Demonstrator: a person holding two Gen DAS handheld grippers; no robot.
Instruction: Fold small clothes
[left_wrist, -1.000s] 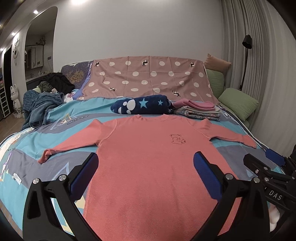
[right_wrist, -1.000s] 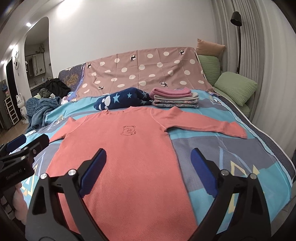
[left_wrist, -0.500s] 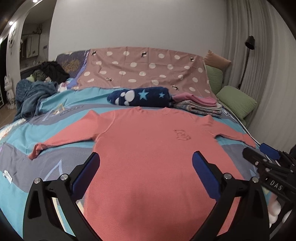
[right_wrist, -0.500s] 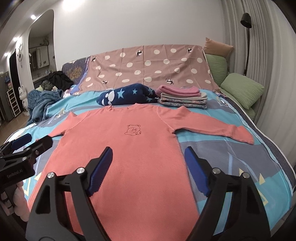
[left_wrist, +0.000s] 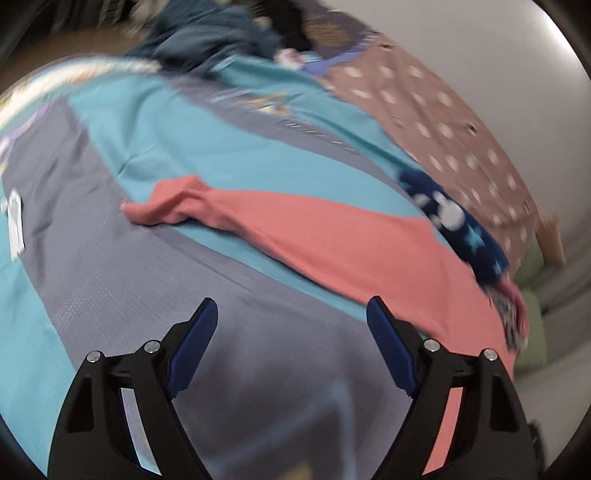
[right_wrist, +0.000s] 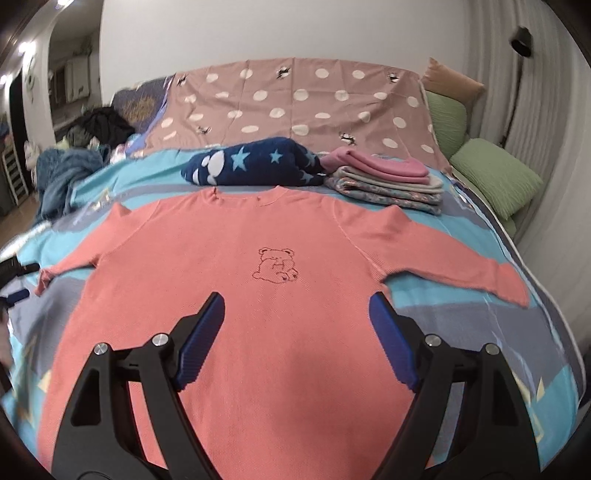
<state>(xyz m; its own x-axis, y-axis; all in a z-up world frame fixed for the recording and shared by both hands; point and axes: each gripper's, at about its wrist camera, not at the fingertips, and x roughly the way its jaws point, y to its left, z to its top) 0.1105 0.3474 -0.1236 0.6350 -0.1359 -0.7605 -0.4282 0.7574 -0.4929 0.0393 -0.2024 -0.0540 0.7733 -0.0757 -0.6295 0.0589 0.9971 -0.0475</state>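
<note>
Blue-and-grey patterned bedspread lies bare on both sides of the flat-spread coral long-sleeved knit top, bear outline on its chest. Beyond its collar: navy star-print fleece bundle beside a stack of folded pink and grey clothes. Left gripper, jaws closing on nothing, hangs over grey bedspread short of the top's left sleeve cuff. Right gripper spread wide, empty, above the top's lower front.

Coral shirt: matt knit cloth (finely ribbed); blanket fleecy.
</note>
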